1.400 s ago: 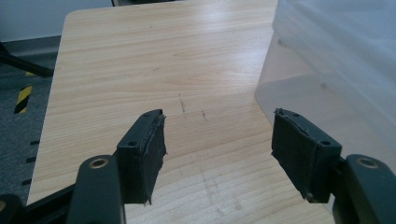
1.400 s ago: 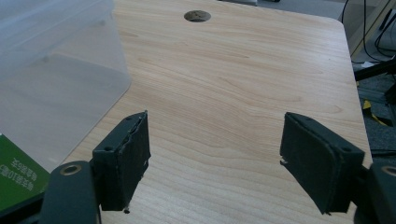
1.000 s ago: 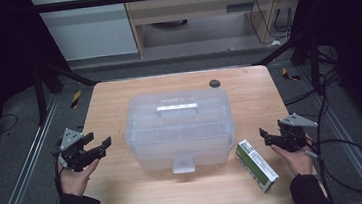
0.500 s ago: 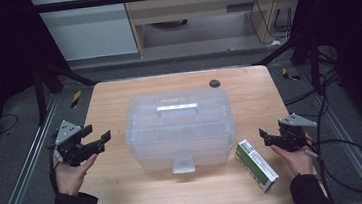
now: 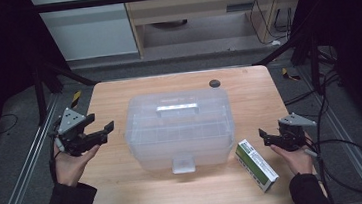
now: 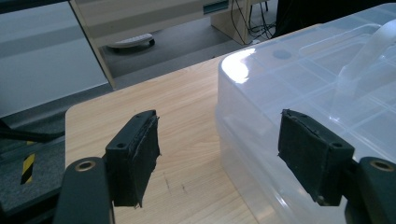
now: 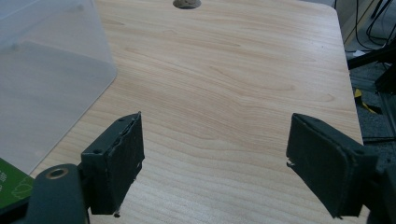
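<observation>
the green and white carton (image 5: 257,164) lies flat near the table's (image 5: 128,197) front right corner, its long axis running from the clear lidded box (image 5: 179,127) toward that corner. the right gripper (image 5: 273,138), just beside it, has just been opening and gapes wide, empty. the left gripper (image 5: 102,130) is wide too.

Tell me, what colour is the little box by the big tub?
Green and white box; the high view shows it best.
</observation>
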Demonstrator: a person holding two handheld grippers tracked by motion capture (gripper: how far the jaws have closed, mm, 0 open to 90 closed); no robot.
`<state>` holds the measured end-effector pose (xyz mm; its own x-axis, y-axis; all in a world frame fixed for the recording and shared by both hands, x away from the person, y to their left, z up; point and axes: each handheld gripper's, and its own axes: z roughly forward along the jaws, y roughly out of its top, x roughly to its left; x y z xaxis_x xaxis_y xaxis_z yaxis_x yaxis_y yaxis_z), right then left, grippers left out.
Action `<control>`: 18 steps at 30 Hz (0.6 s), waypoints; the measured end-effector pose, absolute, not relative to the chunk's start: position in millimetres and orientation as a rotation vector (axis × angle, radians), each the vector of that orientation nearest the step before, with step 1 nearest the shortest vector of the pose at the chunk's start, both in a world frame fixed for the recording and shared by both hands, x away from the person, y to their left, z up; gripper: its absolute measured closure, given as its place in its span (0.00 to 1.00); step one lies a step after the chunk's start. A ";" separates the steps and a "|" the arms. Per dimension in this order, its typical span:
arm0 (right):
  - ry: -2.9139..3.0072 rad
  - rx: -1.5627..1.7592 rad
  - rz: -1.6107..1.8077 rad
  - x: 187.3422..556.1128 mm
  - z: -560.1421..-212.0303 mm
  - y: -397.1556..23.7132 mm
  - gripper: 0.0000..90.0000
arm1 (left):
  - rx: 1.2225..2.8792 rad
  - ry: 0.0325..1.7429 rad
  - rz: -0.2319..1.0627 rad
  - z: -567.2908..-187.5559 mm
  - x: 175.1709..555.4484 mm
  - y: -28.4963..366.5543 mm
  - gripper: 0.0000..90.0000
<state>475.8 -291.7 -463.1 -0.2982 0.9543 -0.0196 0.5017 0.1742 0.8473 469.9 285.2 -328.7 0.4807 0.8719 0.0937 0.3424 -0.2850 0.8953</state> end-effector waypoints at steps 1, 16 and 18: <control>1.885 1.370 1.023 475.7 -463.2 -291.7 0.21 | 1.849 1.014 0.751 -327.6 471.0 283.7 0.32; 1.902 1.368 1.010 477.0 -464.7 -293.1 0.20 | 1.924 0.939 0.748 -312.3 483.6 261.1 0.32; 1.898 1.373 1.016 476.7 -464.5 -293.8 0.20 | 1.927 0.932 0.753 -311.0 484.5 259.1 0.32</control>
